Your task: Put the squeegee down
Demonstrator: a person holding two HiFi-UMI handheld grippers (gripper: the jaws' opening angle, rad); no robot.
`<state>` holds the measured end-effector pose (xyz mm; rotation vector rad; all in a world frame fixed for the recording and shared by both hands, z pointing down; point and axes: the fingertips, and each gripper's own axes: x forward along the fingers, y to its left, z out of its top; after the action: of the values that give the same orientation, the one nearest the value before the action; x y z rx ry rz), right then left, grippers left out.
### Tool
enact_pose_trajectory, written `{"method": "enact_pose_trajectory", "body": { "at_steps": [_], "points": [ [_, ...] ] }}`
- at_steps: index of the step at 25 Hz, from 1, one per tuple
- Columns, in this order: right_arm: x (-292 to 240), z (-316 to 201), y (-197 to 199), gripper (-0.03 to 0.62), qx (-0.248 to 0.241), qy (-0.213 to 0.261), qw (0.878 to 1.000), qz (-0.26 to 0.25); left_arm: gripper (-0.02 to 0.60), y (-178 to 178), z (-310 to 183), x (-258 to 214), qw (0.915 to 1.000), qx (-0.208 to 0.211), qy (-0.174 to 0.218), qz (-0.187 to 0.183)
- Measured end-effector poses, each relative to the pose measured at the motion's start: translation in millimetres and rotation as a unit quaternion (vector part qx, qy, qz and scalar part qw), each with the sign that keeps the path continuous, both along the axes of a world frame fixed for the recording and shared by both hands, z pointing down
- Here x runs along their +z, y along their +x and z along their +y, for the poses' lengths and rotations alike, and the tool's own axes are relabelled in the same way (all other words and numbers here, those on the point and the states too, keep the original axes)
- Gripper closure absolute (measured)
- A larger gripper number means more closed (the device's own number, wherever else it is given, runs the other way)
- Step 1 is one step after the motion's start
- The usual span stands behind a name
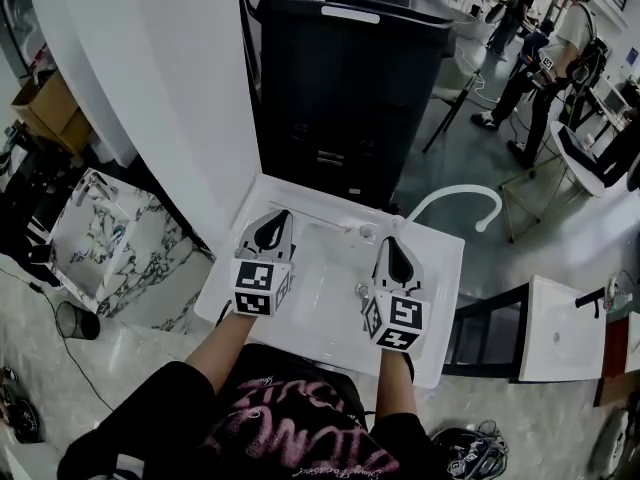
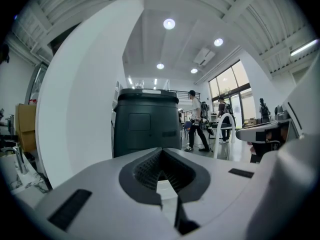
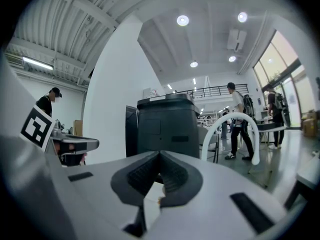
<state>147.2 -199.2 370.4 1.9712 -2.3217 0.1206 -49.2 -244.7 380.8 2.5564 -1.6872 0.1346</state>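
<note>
- We cannot name the squeegee with certainty. The only likely candidate is a thin pale bar (image 1: 312, 215) lying flat across the far part of the white rectangular basin (image 1: 440, 298). It is too small to tell for sure, and it lies apart from both tools.
- The left gripper (image 1: 272, 220) hovers over the near left part of the basin. In the left gripper view (image 2: 161, 153) we see its dark ribbed pads (image 2: 145, 170) meet at the tips, so the jaws are together with nothing between them.
- The right gripper (image 1: 393, 244) is over the near right part of the basin, just beside a small metal fitting (image 1: 361, 290). In the right gripper view (image 3: 160, 156) we see its jaws closed tip to tip and empty.
- A white curved tube (image 1: 455, 200) arches up at the far right corner of the basin. In the right gripper view it stands right of centre (image 3: 235, 129).
- Beyond the basin stands a tall black plastic bin (image 1: 350, 78), which we see straight ahead of both grippers (image 2: 145, 129) (image 3: 167, 126).
- A broad white wall panel (image 1: 170, 98) rises at the far left, beside the bin.
- On the floor well to the left lies a white marble-patterned box (image 1: 95, 238).
- At the far right we see people standing (image 1: 560, 38) among tables.
</note>
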Motion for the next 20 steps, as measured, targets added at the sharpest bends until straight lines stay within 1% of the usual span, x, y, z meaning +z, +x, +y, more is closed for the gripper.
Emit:
{"method": "enact_pose_trajectory", "body": {
  "at_steps": [20],
  "points": [
    [4.2, -6.1, -6.3, 0.574, -0.003, -0.003, 1.0, -0.004, 0.572, -9.3, -3.6, 9.2, 0.9999, -0.004, -0.012, -0.007]
  ]
}}
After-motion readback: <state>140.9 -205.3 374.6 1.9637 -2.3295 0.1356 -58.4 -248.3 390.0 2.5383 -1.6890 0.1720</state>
